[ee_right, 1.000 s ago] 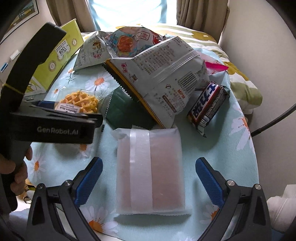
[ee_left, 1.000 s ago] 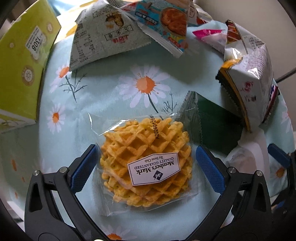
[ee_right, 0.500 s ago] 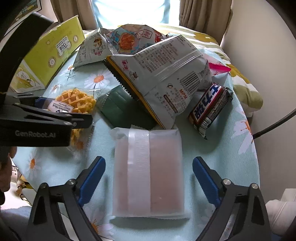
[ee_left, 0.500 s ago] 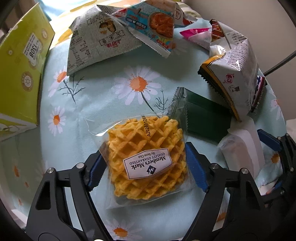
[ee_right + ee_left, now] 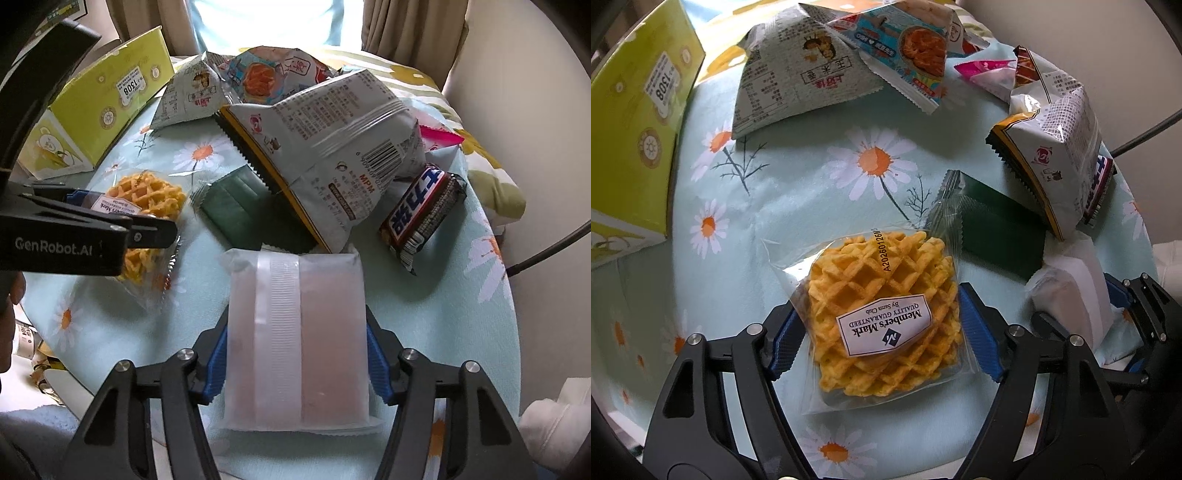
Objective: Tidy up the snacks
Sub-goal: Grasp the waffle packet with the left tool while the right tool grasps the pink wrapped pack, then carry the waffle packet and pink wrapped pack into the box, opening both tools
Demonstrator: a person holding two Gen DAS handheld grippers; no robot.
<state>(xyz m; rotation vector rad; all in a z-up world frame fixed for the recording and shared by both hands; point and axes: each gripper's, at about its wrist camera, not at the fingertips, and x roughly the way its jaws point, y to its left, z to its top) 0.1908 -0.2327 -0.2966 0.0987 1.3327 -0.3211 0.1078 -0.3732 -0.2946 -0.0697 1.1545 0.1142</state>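
While both tongs have just been closing, the left tongs (image 5: 882, 332) clamp the sides of the waffle packet (image 5: 882, 321) and the right tongs (image 5: 297, 362) squeeze the frosted white pouch (image 5: 295, 339) on the daisy-print worktop (image 5: 798, 192). Just beyond the waffle packet lies a dark green sachet (image 5: 997, 236); the white pouch is beside that sachet, and a yellow-green box (image 5: 631, 136) stands well apart from it.
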